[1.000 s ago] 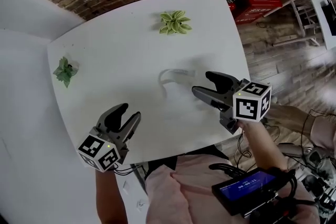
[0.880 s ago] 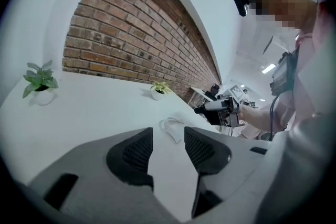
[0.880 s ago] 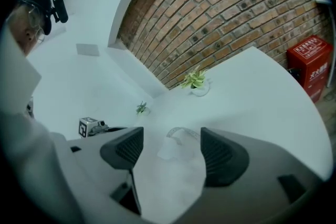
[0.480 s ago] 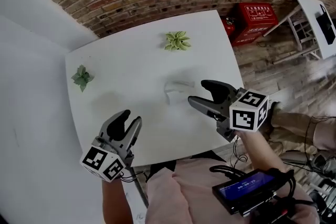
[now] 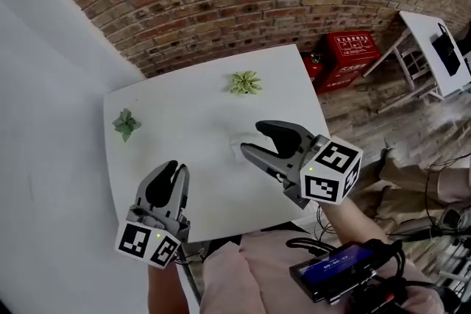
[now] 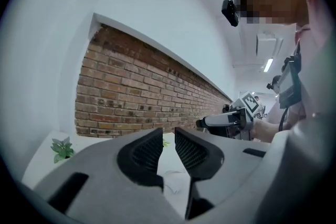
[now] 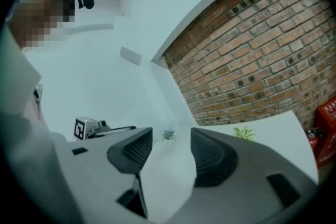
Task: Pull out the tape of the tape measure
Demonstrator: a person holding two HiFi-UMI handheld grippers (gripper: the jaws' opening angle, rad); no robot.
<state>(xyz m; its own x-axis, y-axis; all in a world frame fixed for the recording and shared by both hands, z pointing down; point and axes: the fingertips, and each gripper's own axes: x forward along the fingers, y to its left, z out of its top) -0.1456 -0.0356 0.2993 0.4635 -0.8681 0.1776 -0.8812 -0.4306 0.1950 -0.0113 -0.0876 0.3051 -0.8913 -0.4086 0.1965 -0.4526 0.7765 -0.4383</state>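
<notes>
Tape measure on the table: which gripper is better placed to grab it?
Right. The right gripper hovers close to the tape measure, jaws wider; the left gripper is farther off. Both have just been closing, empty.

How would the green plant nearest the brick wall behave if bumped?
The plant looks small and low, so probably light and apt to slide on the smooth white table rather than tip. Its splayed leaves would likely flex.
</notes>
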